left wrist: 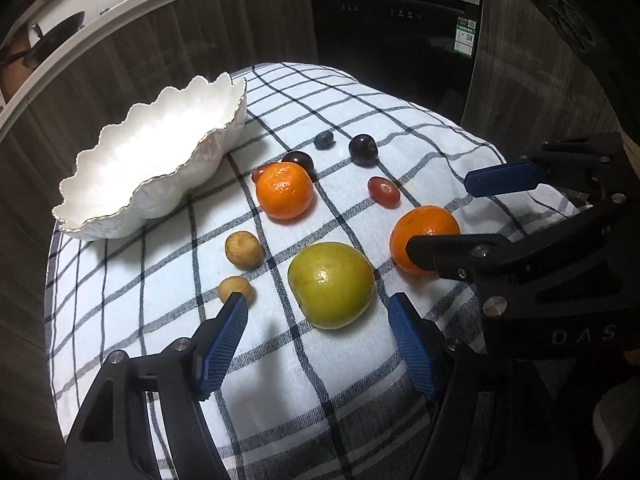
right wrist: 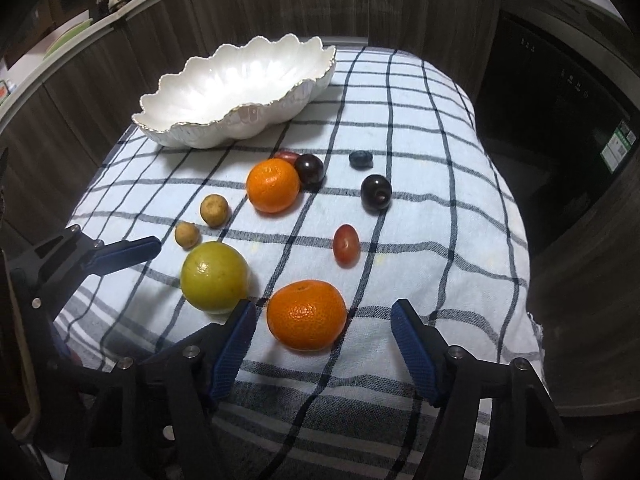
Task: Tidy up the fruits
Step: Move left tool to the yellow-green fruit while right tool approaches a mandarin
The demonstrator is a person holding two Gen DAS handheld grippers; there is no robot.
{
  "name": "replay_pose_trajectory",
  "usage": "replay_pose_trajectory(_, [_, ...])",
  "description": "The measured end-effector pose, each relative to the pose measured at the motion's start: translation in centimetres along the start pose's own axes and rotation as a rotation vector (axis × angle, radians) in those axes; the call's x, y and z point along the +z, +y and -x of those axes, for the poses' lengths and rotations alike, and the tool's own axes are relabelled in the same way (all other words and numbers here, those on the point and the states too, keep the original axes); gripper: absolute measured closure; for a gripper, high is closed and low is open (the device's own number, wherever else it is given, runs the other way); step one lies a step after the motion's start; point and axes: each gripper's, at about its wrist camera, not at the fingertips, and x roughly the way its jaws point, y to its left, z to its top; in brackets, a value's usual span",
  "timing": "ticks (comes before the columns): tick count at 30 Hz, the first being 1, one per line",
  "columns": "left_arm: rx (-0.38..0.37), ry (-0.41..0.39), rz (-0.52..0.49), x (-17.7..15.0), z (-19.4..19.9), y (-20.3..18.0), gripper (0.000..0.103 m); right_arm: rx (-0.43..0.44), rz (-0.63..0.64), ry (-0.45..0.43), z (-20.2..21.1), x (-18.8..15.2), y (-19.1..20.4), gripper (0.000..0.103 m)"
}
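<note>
Orange and round, the near tangerine [right wrist: 306, 314] is lying on the checked cloth [right wrist: 440, 240], just ahead of the right gripper [right wrist: 324, 336] and between its released jaws. The left gripper [left wrist: 318, 332] is also hanging released, facing the green apple [left wrist: 331, 284]. Its skin is looking smooth and whole. The white bowl [right wrist: 200, 136] is standing far behind, holding nothing.

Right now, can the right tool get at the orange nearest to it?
Probably yes: the right tool is open, and the near orange lies just ahead between its fingers, with nothing in between.
</note>
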Motion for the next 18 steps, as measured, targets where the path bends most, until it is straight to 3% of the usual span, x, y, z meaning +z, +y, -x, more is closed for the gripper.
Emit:
replay_pose_trajectory(10, [-0.033, 0.027, -0.019, 0.5, -1.6, -0.1, 0.036, 0.035, -0.032, 0.048, -1.1, 0.4, -0.4, 0.033])
replay_pose_trajectory(18, [-0.052, 0.037, -0.016, 0.8, -2.3, 0.0, 0.043, 0.068, -0.044, 0.105, -2.4, 0.4, -0.4, 0.042])
